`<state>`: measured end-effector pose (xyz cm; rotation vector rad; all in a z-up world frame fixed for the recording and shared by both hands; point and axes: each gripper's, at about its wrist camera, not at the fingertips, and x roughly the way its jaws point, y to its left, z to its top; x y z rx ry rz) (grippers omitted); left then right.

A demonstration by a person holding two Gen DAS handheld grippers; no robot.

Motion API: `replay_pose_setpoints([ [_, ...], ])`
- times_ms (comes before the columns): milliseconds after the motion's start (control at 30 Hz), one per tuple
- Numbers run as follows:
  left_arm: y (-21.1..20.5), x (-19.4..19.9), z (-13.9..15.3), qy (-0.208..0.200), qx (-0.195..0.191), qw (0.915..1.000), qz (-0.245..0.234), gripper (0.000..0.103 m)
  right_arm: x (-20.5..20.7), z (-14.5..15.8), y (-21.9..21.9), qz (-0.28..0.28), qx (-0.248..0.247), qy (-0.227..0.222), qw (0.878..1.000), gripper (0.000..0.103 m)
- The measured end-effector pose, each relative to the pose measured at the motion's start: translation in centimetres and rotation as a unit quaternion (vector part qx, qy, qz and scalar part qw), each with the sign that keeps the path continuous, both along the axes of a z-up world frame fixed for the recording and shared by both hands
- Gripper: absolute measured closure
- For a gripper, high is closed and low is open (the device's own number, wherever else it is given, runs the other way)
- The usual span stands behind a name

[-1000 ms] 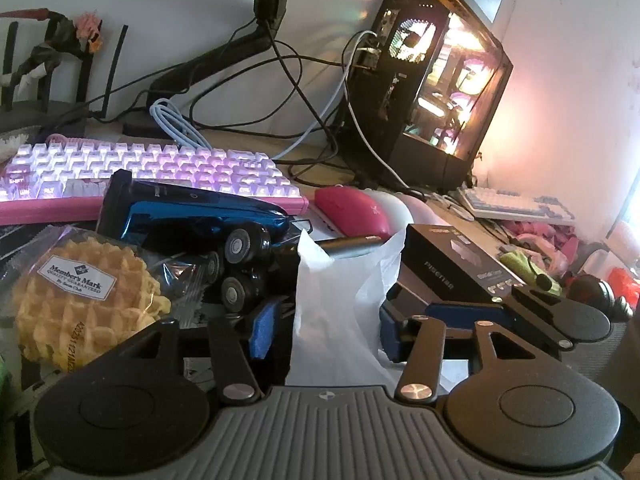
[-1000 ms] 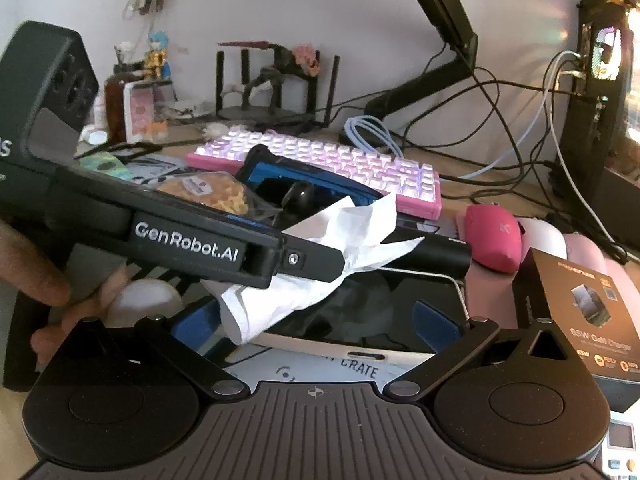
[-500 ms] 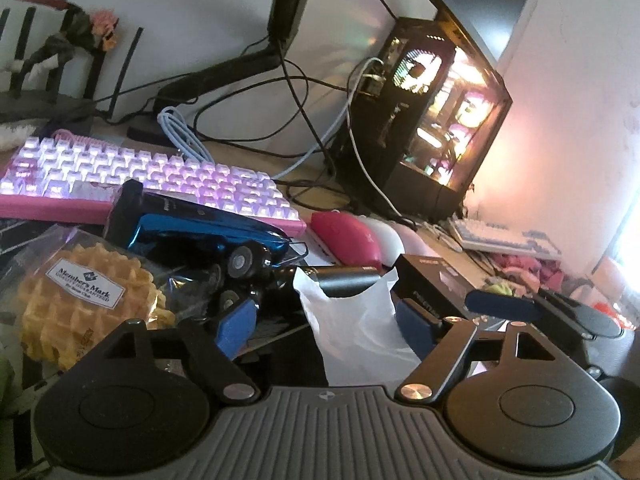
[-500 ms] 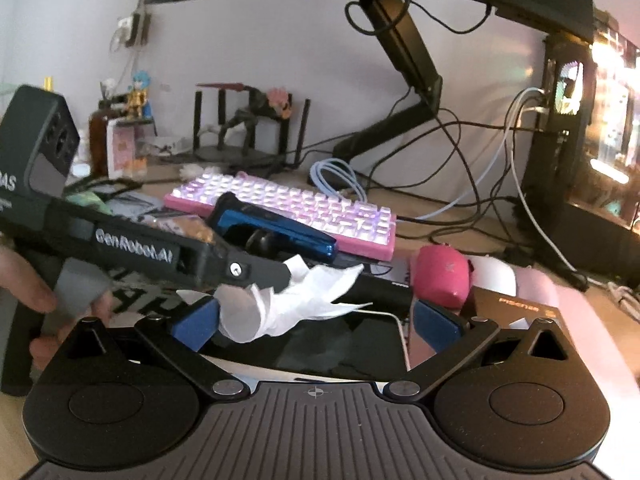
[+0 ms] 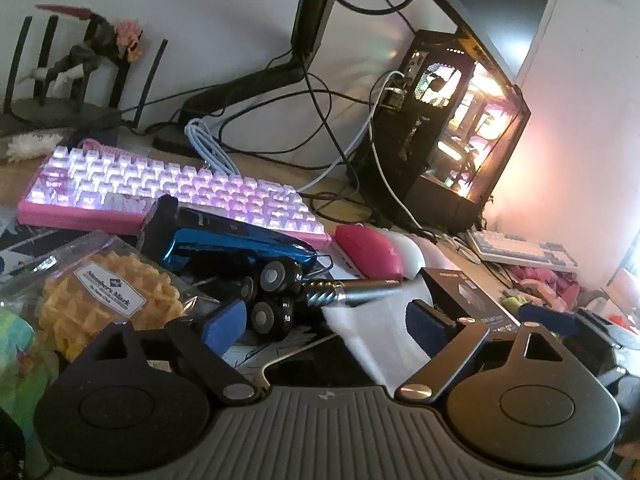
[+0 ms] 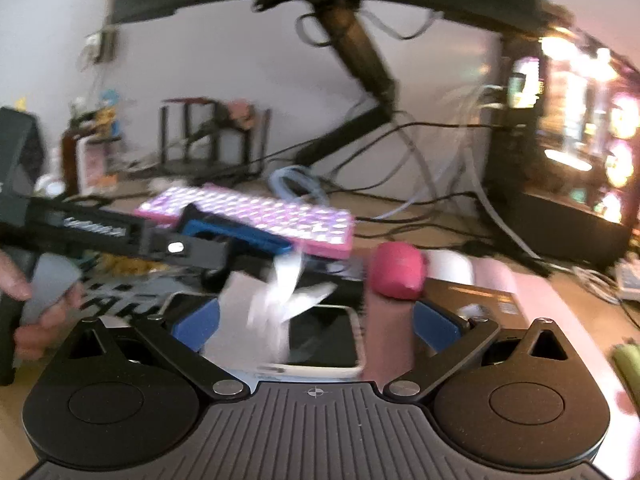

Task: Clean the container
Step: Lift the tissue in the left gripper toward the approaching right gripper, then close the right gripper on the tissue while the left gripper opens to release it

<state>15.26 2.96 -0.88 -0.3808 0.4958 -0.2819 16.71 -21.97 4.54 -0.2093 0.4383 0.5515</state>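
Observation:
A crumpled white tissue lies between the pads of my left gripper, whose jaws stand wide apart and do not clamp it. In the right wrist view the same tissue is blurred, just beyond the tip of the left gripper's finger. My right gripper is open and empty above a phone. A blue electric shaver with round heads lies just ahead of the left gripper. No container is plainly in view.
A pink backlit keyboard lies behind the shaver. A packed waffle is at the left, a pink mouse and a black box at the right. A lit PC case, monitor arm and cables stand behind.
The left gripper's jaws have opened from around the tissue, which now sits loose and lower. Both grippers have lifted and tilted back. The right view is blurred by motion.

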Motion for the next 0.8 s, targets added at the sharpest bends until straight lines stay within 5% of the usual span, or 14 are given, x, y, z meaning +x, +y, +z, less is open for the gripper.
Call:
replay_pose_setpoints([
  [167, -0.5, -0.5, 0.5, -0.006, 0.025, 0.9997, -0.007, 0.009, -0.1, 0.0, -1.2, -0.024, 0.031, -0.005, 0.999, 0.0],
  [500, -2.6, -1.3, 1.0, -0.024, 0.115, 0.9931, -0.008, 0.001, 0.8, -0.8, 0.5, 0.019, 0.012, 0.015, 1.0, 0.003],
  [633, -1.9, -1.0, 0.9, -0.009, 0.103, 0.9947, 0.005, 0.001, 1.5, -1.2, 1.5, 0.034, 0.003, 0.029, 0.999, 0.051],
  [800, -1.1, -0.8, 0.8, 0.004, 0.09, 0.9959, 0.012, 0.001, 2.4, -1.7, 2.8, 0.053, -0.009, 0.046, 0.997, 0.082],
])
